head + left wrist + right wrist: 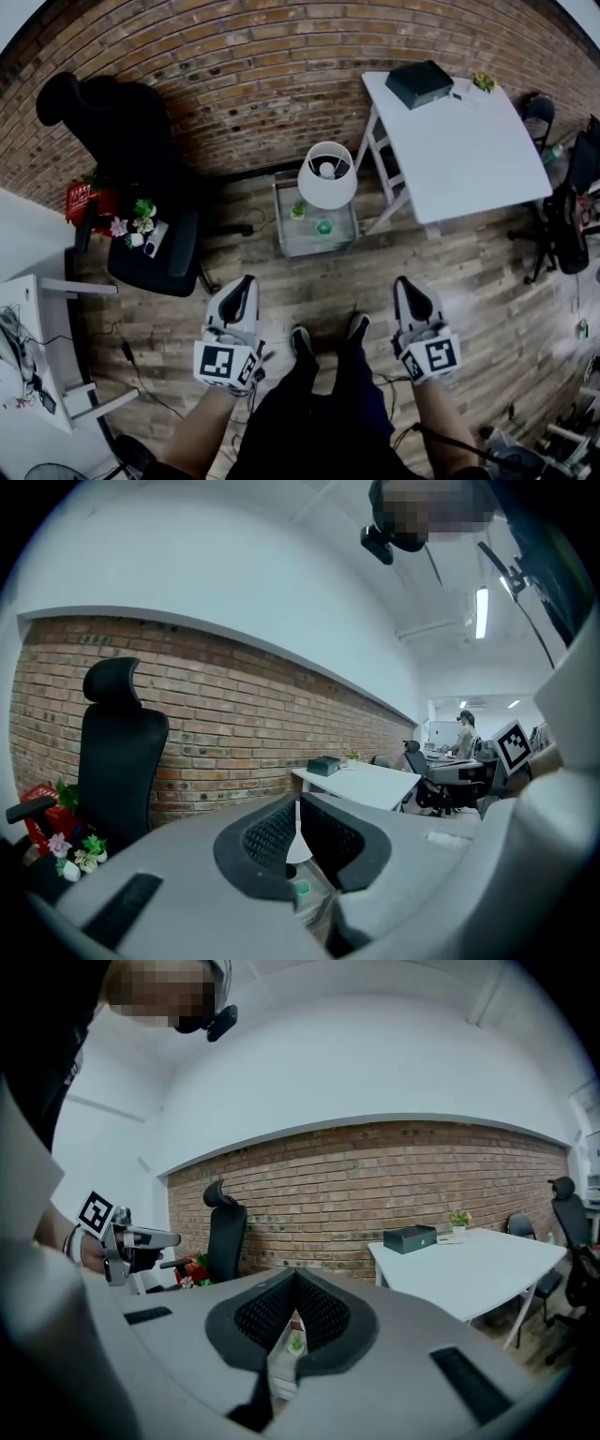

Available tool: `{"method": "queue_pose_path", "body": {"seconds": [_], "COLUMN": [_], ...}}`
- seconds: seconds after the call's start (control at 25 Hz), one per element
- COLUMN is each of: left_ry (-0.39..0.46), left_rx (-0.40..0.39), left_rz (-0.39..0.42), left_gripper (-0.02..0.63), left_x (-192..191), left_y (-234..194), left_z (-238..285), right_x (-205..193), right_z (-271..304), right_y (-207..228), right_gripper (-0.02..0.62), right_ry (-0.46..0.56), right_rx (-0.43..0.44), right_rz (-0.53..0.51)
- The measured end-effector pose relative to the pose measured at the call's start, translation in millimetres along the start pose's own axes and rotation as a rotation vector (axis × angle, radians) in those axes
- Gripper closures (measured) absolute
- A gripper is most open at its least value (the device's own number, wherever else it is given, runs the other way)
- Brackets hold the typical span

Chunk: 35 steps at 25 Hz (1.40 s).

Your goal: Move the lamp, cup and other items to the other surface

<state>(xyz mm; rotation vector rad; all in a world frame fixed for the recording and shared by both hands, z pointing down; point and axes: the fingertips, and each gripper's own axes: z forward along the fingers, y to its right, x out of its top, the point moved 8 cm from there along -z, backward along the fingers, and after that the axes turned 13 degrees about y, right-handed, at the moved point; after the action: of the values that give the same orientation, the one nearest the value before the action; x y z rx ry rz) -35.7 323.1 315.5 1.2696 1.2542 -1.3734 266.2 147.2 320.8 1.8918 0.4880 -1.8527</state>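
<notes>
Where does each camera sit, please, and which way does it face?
Head view: on the person's head, looking steeply down at the lamp on the small table; forearms, legs, left gripper and right gripper show.
Left gripper view: rides the left gripper, facing the brick wall and chair; its shut fingers show.
Right gripper view: rides the right gripper, facing the same wall; its shut fingers show.
Shared: both gripper views see the white table.

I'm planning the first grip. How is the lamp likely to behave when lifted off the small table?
Probably top-heavy: the lamp shows a wide white shade over a hidden base, so it may tip. The shade looks thin, so squeezing could dent it. The small table looks glossy, so a push might slide it.
</notes>
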Motion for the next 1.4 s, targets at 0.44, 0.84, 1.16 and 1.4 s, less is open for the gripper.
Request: {"method": "queue_pose_path", "body": {"seconds": [0.44, 0.84, 1.16, 1.4], "left_ry": [-0.016, -0.055, -0.072, -0.070], "left_rx": [0.168, 0.142, 0.110, 0.049], "left_rz": [0.052, 0.014, -0.012, -0.015], "left_gripper": [0.592, 0.545, 0.508, 0.493], "left_x": [-52, -218, -367, -451], "left_y": [12, 5, -35, -52], "left_z": [84, 146, 206, 239], "right_x": [-59, -197, -344, -414], "right_z": [84, 134, 184, 224], "right_y": [86, 137, 171, 182], "right_gripper": [0.589, 0.589, 0.589, 0.589], "right_ry": [-0.003, -0.027, -0.044, 0.023], "right_rx": [0.120, 0.189, 0.191, 0.227], "right_rz": [-0.006, 0.000, 0.017, 0.011]}}
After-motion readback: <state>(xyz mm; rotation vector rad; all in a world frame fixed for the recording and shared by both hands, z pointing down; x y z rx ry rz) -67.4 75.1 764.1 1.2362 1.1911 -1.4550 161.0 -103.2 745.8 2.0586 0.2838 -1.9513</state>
